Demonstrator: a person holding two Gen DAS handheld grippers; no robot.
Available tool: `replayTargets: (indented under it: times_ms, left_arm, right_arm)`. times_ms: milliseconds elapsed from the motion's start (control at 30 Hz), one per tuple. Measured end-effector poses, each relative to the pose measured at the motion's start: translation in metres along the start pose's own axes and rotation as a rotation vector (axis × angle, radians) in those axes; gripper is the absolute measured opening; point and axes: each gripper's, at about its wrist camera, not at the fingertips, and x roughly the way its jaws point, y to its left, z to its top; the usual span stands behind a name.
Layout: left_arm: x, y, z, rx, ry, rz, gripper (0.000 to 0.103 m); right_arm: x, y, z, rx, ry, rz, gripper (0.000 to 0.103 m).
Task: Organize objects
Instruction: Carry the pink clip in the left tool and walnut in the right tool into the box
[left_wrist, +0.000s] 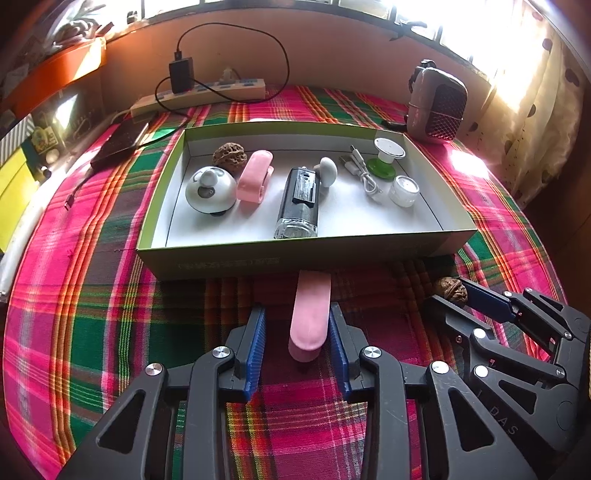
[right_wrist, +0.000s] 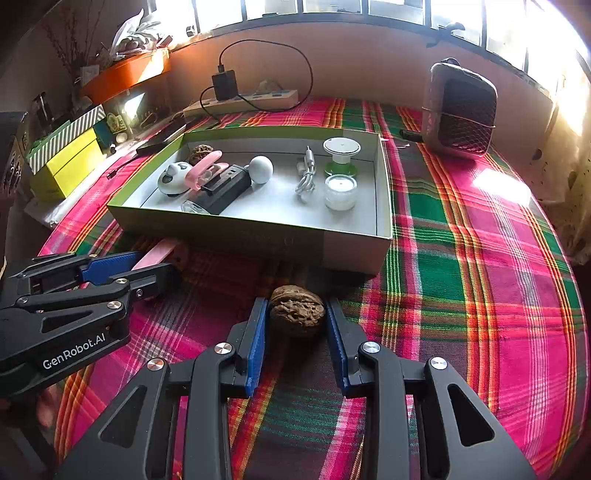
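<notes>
Plaid cloth (left_wrist: 92, 314) covers the table, and a shallow box (left_wrist: 303, 254) sits on it with its near wall facing both cameras.

The left gripper (left_wrist: 297, 325) points down at the cloth just in front of that wall. A pink clip (left_wrist: 309, 317) lies lengthwise between its blue pads, far end close to the box wall. The right pad seems to touch the clip's side while a gap shows at the left pad, so the jaws are not clamped on it; from this angle the contact is hard to confirm.

The right gripper (right_wrist: 295, 317) is just beside it, also angled down at the cloth. A walnut (right_wrist: 297, 310) sits between its pads, which press on both sides: the jaws are closed on the nut. In the left wrist view the same walnut (left_wrist: 450, 290) shows at the tips of the right gripper (left_wrist: 448, 295).

Inside the box, left to right in the left view: a round bell (left_wrist: 210, 190), a second walnut (left_wrist: 229, 157) behind it, a second pink clip (left_wrist: 255, 177), a dark lighter (left_wrist: 299, 203), a small white knob (left_wrist: 328, 171), a coiled white cable (left_wrist: 362, 173), a green-based stand (left_wrist: 386, 158) and a small clear jar (left_wrist: 404, 190).

Behind the box a power strip (left_wrist: 207, 94) lies by the wall, with a mesh-fronted heater (left_wrist: 437, 101) at the far right.
</notes>
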Motion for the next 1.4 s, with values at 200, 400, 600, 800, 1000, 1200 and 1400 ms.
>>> replayTargets:
  times_ms: [200, 400, 600, 800, 1000, 1200, 1400]
  left_arm:
    - [-0.0001, 0.0032, -0.0006, -0.005, -0.008, 0.008, 0.021]
    - [0.0003, 0.0034, -0.0015, 0.002, -0.015, 0.019, 0.016]
    - [-0.0001, 0.0032, -0.0019, 0.004, -0.019, 0.02, 0.016]
    - [-0.0005, 0.0026, -0.0018, 0.008, -0.021, 0.023, 0.016]
    - [-0.0009, 0.0017, -0.0017, 0.013, -0.024, 0.027, 0.016]
    - [-0.0021, 0.0016, -0.0025, 0.014, -0.026, 0.026, 0.016]
    - [-0.0074, 0.001, -0.0036, 0.026, -0.043, 0.024, 0.016]
  right_arm:
    - [0.0005, 0.0006, -0.0005, -0.003, 0.0, -0.003, 0.032]
    - [0.0006, 0.0009, -0.0009, -0.005, 0.0, -0.006, 0.032]
    - [0.0008, 0.0013, -0.0005, -0.007, 0.001, -0.009, 0.032]
    - [0.0007, 0.0013, -0.0006, -0.007, 0.001, -0.009, 0.032]
    - [0.0009, 0.0028, -0.0006, -0.018, 0.001, -0.011, 0.032]
    - [0.0004, 0.0032, -0.0005, -0.017, -0.002, -0.013, 0.032]
    - [-0.0019, 0.0056, 0.0001, -0.024, -0.008, -0.006, 0.032]
